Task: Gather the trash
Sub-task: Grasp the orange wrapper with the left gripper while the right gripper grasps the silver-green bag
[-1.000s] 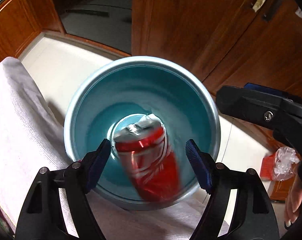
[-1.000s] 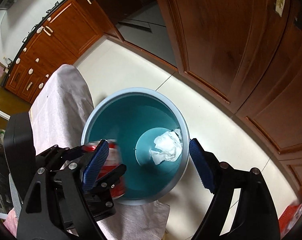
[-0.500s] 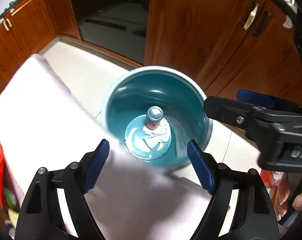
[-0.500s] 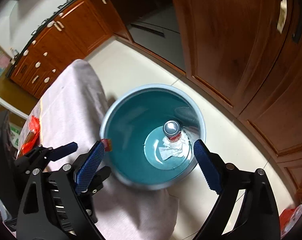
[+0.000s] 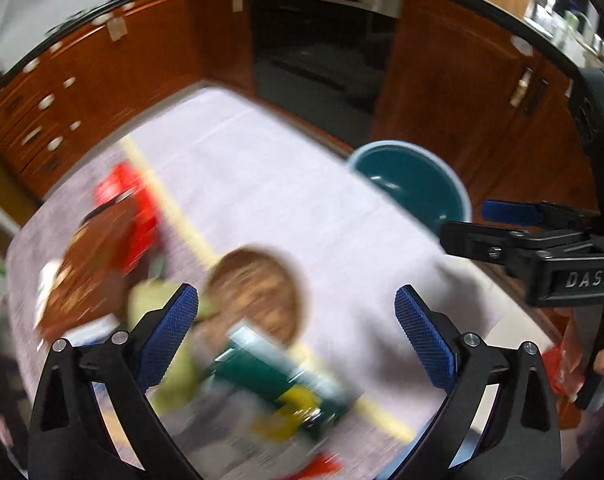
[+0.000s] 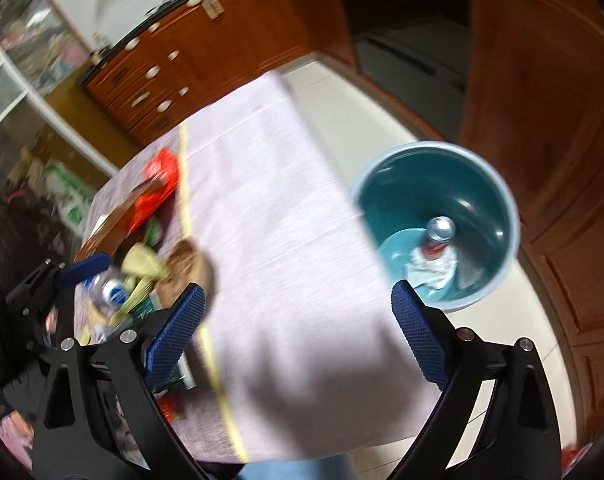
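Red can (image 6: 437,240) no longer between my left gripper (image 5: 298,336) jaws, now upright in the teal bin (image 6: 497,200) on one white tissue (image 6: 433,270), both grippers, right gripper (image 6: 298,334) too, empty and opening, swung over the clothed table (image 6: 270,208), one bin at right.

A teal bin (image 6: 437,184) with a pale blue rim is showing a silver-topped red can (image 6: 437,236) on white paper (image 6: 431,268). Beside the bin, a lilac tablecloth (image 6: 286,240) is carrying a yellow stripe and, blurred, what may be red wrappers (image 6: 158,184).
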### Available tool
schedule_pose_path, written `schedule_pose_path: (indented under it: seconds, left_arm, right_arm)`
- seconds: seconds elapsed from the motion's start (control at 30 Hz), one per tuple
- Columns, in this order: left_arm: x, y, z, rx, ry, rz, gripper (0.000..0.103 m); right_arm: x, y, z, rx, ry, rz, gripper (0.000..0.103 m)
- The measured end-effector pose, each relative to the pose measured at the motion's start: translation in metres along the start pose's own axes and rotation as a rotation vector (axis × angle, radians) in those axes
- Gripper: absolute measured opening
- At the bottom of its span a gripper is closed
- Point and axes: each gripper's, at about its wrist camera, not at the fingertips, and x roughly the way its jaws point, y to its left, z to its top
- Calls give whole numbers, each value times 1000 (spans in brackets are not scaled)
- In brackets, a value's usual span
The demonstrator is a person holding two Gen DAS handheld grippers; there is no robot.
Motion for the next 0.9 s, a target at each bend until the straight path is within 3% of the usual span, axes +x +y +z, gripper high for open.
schedule_pose_path:
  seconds: [0.17, 0.33, 0.6, 0.9]
  left_arm:
    - [-14, 52, -43, -70, 9, 58, 99]
    - [-13, 77, -85, -126, 49, 54, 99]
    - [-7, 81, -136, -171, 60, -34, 99]
    - [-3, 79, -159, -196, 85, -114, 99]
  right_arm:
    - [14, 45, -17, -71, 60, 22, 90]
    - [34, 82, -37, -129, 133, 47, 90]
    - [71, 112, -58, -178, 211, 72, 90]
    - [101, 116, -70, -136, 270, 120, 90]
